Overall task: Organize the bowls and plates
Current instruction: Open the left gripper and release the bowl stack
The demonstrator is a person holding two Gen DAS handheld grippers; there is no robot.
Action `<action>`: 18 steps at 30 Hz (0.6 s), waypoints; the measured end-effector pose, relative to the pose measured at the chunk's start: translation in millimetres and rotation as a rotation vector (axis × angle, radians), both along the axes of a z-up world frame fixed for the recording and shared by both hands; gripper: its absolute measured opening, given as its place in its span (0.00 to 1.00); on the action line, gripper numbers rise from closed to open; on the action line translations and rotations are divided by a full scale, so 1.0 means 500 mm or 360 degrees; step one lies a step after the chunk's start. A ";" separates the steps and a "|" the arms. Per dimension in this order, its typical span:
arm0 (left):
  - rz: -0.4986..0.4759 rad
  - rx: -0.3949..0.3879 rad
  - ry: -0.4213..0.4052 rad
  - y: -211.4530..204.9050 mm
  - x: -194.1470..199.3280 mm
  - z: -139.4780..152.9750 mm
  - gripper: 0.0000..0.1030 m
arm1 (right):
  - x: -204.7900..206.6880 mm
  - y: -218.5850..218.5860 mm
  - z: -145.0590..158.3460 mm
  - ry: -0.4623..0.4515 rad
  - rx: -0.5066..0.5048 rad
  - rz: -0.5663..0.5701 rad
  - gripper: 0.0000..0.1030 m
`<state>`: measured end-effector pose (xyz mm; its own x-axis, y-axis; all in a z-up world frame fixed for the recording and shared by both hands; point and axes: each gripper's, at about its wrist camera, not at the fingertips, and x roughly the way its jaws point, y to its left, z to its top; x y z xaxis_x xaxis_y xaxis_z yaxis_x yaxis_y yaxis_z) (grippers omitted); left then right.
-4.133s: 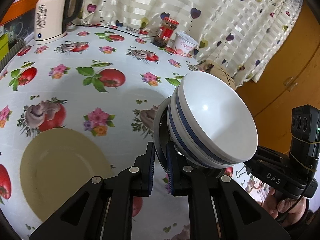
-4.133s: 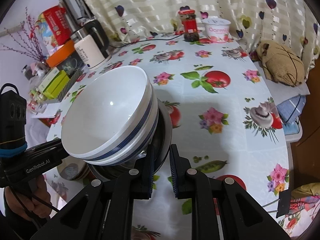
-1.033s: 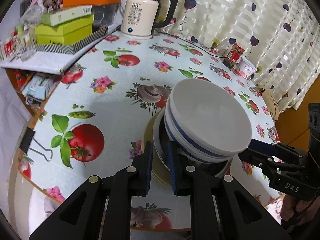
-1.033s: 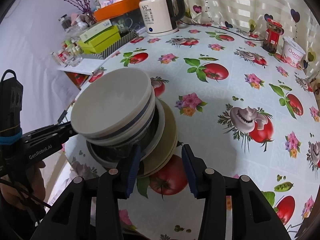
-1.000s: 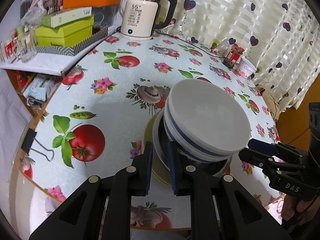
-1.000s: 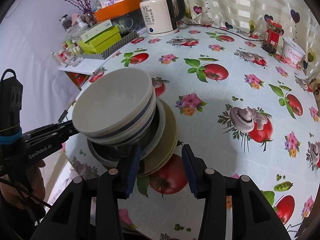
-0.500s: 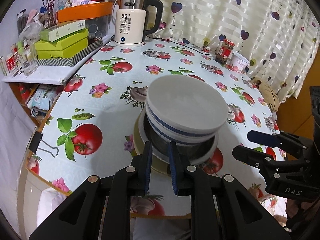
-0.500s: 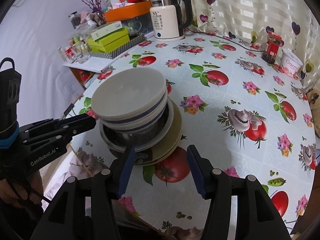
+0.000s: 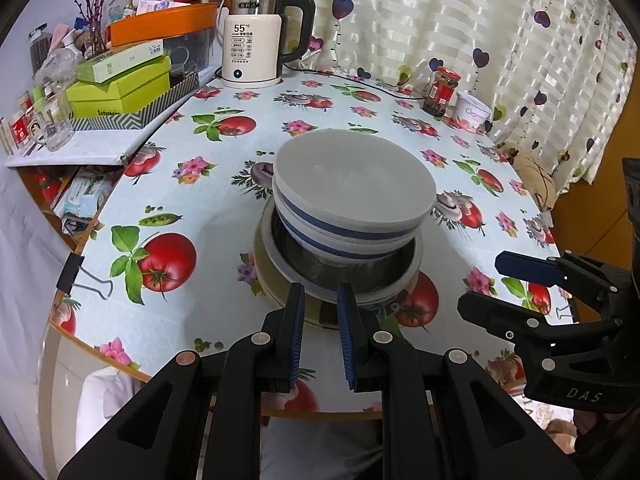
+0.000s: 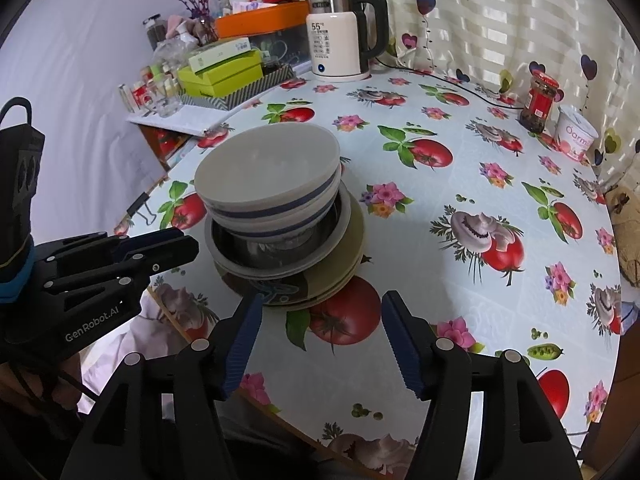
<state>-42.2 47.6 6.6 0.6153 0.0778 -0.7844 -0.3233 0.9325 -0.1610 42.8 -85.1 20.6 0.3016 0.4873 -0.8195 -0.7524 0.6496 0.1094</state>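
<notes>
Soft daylight filters through the striped curtain (image 9: 460,32) behind the far edge of the table (image 9: 208,184), leaving both views evenly bright with faint shadows beneath the stacked dishes (image 10: 280,216). The upper bowl's rim is slightly smeared. Fisheye bending curves the table's edges, and black vignetting fills every corner; glare stripes the curtain's folds.

I count two white bowls (image 9: 354,184), one steel bowl (image 9: 344,268), two plates (image 10: 344,264), one kettle (image 9: 256,46), one jar (image 9: 442,90), one tub (image 9: 474,111) and my two tongs (image 10: 320,340).
</notes>
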 end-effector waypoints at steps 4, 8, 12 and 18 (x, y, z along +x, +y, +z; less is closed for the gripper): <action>0.0002 0.0000 0.0014 -0.005 0.000 -0.004 0.17 | 0.000 0.000 -0.001 0.0000 -0.0001 -0.0001 0.62; 0.0012 0.0005 0.0029 -0.007 0.000 -0.008 0.17 | -0.005 -0.002 -0.004 0.0003 -0.0005 -0.0001 0.62; 0.0015 0.0005 0.0037 -0.006 0.001 -0.012 0.17 | -0.008 -0.003 -0.005 0.0003 -0.0006 0.0002 0.62; 0.0023 0.0031 0.0050 -0.009 0.003 -0.014 0.17 | -0.012 -0.001 -0.013 0.0015 -0.0021 0.0015 0.62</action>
<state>-40.8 43.2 -0.3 0.5892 0.1018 -0.8015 -0.3411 0.9306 -0.1326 36.7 -85.3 13.9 0.2890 0.4794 -0.8286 -0.7576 0.6437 0.1082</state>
